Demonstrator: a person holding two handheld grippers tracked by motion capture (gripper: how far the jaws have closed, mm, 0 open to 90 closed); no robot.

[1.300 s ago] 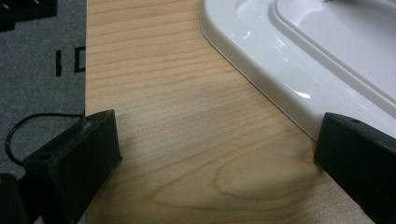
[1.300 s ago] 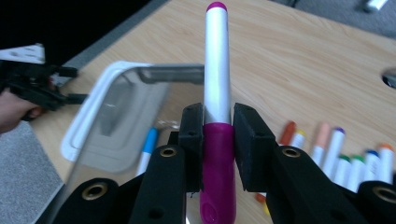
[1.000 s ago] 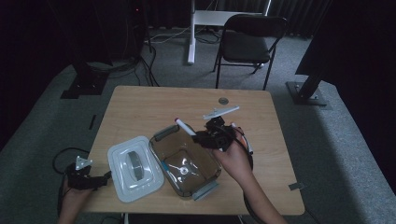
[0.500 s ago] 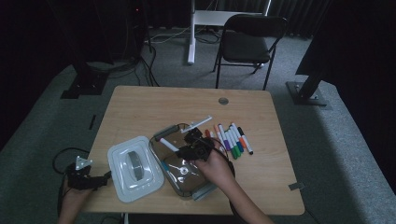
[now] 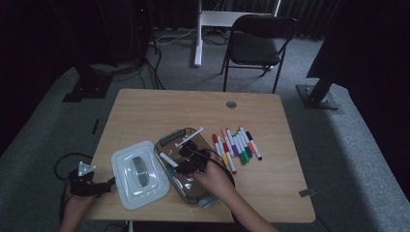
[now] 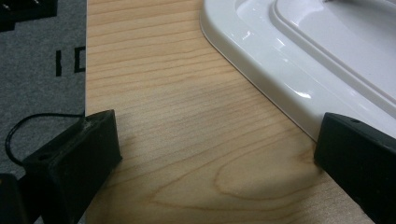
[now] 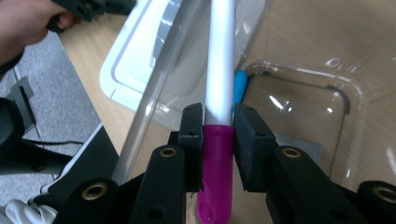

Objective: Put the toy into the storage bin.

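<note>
Your right gripper [image 7: 218,140] is clamped on a marker [image 7: 219,93]: both pads press the sides right where the magenta cap meets the white barrel. The cap end points back toward your hand and the white barrel runs away from the jaws, over the clear container [image 7: 299,93]. In the high view your right gripper [image 5: 189,158] sits above the container [image 5: 193,191], which stands near the middle of the table [image 5: 145,111], toward its near edge, and the marker's [image 5: 169,160] white barrel sticks out to the left over the container's inside. A second marker with a blue tip [image 7: 240,86] lies on the container floor, just beyond the held one.

Left of the container, touching or just beside it, the white lid [image 5: 139,174] lies flat on the table. To the right of the container, a row of coloured markers [image 5: 235,146] lies side by side on the wood.

Your left gripper [image 5: 87,187] rests at the near left corner of the table, just left of the lid. Its jaws stand wide apart with only bare wood between them; the right jaw is close to the lid's rim [image 6: 289,93]; whether they touch, I cannot tell.
</note>
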